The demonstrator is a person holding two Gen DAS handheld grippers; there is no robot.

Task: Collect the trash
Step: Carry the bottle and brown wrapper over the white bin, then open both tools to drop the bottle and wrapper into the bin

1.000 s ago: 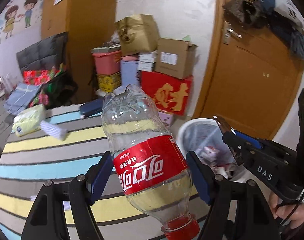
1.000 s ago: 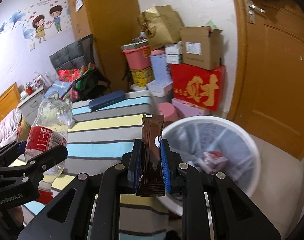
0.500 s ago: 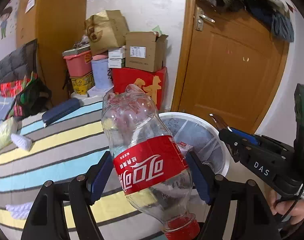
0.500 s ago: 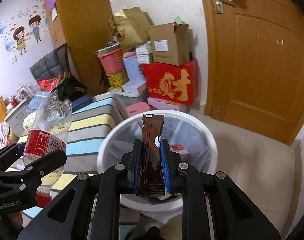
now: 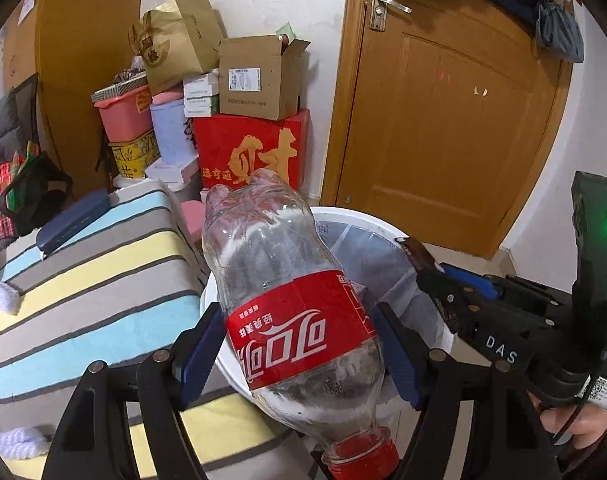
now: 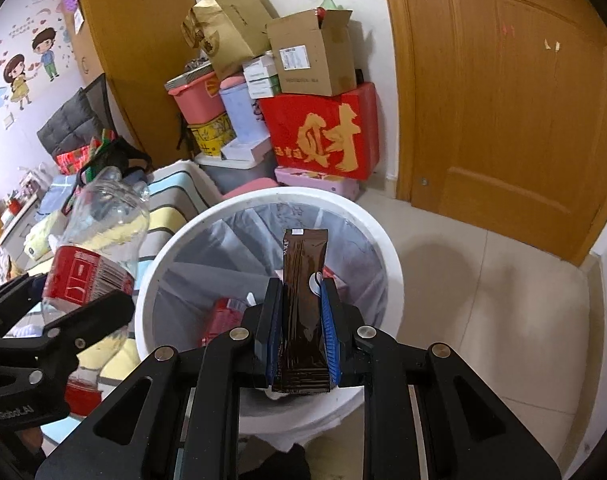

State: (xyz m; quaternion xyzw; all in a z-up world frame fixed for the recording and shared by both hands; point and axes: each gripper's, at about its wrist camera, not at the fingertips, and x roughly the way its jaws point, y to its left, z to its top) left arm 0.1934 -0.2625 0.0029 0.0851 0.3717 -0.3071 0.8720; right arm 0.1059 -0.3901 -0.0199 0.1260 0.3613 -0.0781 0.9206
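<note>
My left gripper (image 5: 295,344) is shut on an empty clear cola bottle (image 5: 287,304) with a red label, cap end toward me, held over the near rim of the white trash bin (image 5: 383,228). My right gripper (image 6: 301,328) is shut on a dark brown snack wrapper (image 6: 303,280), held upright above the bin (image 6: 387,248), which has a clear liner and red packaging (image 6: 219,316) inside. The left gripper with the bottle (image 6: 99,248) shows at left in the right wrist view; the right gripper (image 5: 443,280) shows at right in the left wrist view.
A bed with a striped blanket (image 5: 83,292) lies left of the bin. Stacked boxes, with a red carton (image 6: 323,136) among them, stand behind it against the wall. A wooden door (image 6: 503,100) is at right, with pale tiled floor (image 6: 483,300) before it.
Both grippers have moved right from the bed toward the bin. The wrapper now hangs over the bin opening, and the bottle is over its rim. Both grips are unchanged.
</note>
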